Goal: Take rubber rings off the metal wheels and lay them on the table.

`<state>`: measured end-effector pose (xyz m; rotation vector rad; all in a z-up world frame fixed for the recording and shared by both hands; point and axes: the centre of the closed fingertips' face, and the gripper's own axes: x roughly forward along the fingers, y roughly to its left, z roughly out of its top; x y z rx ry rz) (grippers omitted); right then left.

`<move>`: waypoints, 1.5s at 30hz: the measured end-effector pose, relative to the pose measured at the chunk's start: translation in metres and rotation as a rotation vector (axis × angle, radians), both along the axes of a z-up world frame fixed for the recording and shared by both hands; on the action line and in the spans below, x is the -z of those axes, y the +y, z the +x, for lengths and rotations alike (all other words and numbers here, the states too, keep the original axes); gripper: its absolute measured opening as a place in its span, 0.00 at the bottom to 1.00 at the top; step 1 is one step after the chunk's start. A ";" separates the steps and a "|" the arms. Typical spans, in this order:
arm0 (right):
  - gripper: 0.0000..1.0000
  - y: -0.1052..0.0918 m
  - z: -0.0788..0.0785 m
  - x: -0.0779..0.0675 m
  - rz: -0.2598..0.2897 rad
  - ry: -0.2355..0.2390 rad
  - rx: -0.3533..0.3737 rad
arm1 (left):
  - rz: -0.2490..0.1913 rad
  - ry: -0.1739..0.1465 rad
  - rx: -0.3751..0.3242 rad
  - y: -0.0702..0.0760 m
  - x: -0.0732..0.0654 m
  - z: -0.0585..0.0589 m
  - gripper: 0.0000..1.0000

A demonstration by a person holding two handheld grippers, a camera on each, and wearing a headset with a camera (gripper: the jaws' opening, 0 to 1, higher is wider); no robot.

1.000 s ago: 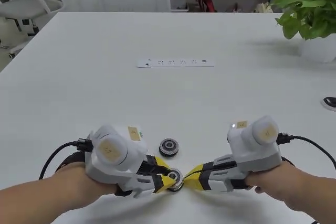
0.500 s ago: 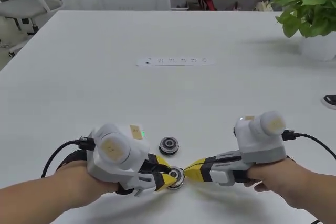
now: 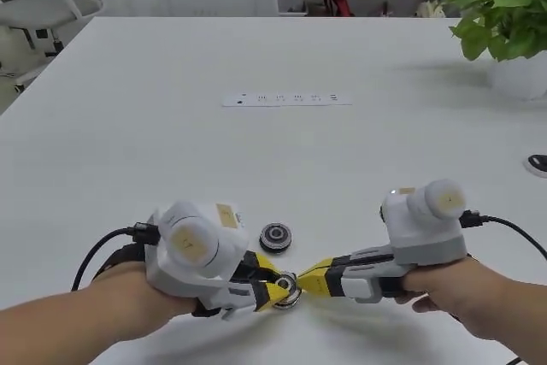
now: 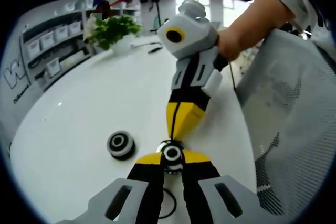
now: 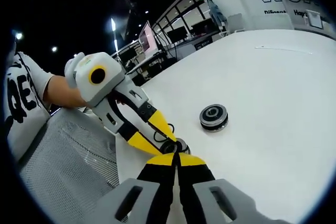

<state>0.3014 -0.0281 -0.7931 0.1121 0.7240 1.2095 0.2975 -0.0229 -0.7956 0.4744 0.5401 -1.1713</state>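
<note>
Left gripper view: left tongs (image 4: 172,158) pinch a small metal wheel (image 4: 171,152) by its rim, flat face toward this camera. Right tongs (image 4: 176,134) come in from straight ahead, pressed together, tips touching the wheel's far edge. Whether rubber is nipped between them, cannot tell. Judgement: the peel turns on this head-on line, with the right tongs pulling away along it while the left holds. Second wheel (image 4: 121,144), black rubber ring (image 4: 110,146) on, lies on the worktop (image 4: 79,103) near the left tongs, to their left. Thin black loop (image 4: 169,204) under the left tongs: ring or cable, unclear. Head view gives both tongs level, tip to tip, low over the worktop.
</note>
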 end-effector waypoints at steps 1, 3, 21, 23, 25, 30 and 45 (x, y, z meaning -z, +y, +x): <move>0.00 0.001 0.000 0.000 0.000 0.000 -0.001 | 0.001 -0.002 0.000 0.000 0.000 0.000 0.12; 0.00 0.002 -0.002 -0.001 0.001 -0.002 -0.007 | 0.000 -0.001 -0.003 0.000 0.000 0.000 0.12; 0.00 0.017 -0.015 -0.012 0.050 -0.012 -0.071 | -0.004 0.001 -0.010 0.000 0.000 -0.001 0.12; 0.00 0.016 -0.014 -0.011 0.045 -0.016 -0.070 | -0.006 0.003 -0.010 0.000 0.000 0.000 0.12; 0.00 0.014 -0.011 -0.009 0.038 -0.022 -0.062 | -0.007 0.003 -0.009 0.000 0.000 0.000 0.12; 0.00 0.009 -0.008 -0.006 0.024 -0.029 -0.048 | -0.012 -0.004 -0.001 0.000 0.000 0.000 0.12; 0.00 0.005 -0.005 -0.002 0.001 -0.037 -0.038 | -0.054 0.040 -0.009 0.000 -0.002 -0.002 0.16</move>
